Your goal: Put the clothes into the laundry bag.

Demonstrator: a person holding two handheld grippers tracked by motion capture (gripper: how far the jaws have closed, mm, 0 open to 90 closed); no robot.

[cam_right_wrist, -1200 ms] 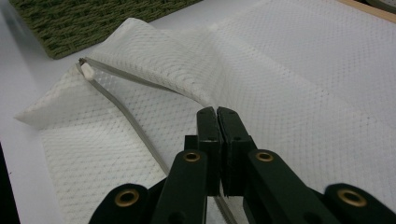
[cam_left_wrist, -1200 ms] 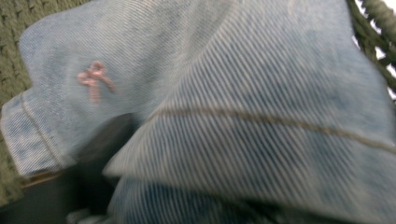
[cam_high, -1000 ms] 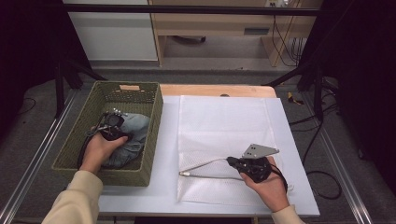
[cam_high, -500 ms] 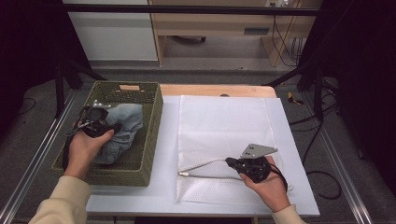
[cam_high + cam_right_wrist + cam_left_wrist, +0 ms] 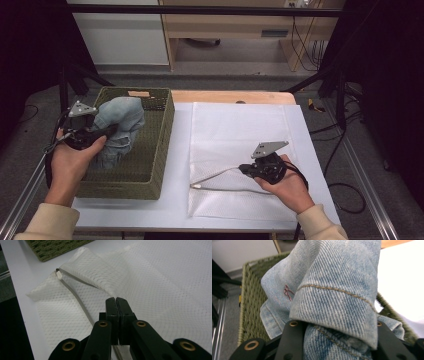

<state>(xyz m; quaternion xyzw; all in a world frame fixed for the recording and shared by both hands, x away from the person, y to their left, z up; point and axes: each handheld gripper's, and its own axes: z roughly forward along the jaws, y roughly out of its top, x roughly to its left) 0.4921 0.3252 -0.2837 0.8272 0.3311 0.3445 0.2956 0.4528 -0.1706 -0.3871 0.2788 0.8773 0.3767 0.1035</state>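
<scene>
Jeans (image 5: pixel 121 125) clamped in left hand-held gripper (image 5: pixel 98 134), jaws just closed further on denim, lifted above green woven basket (image 5: pixel 159 145). Right hand-held gripper (image 5: pixel 116 302) pinched fully shut on zipper edge of white mesh bag (image 5: pixel 240 135), flat on surface (image 5: pixel 177 200).

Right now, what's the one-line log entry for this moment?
left gripper: shut on jeans, over basket | right gripper: shut on mesh bag zipper edge
</scene>
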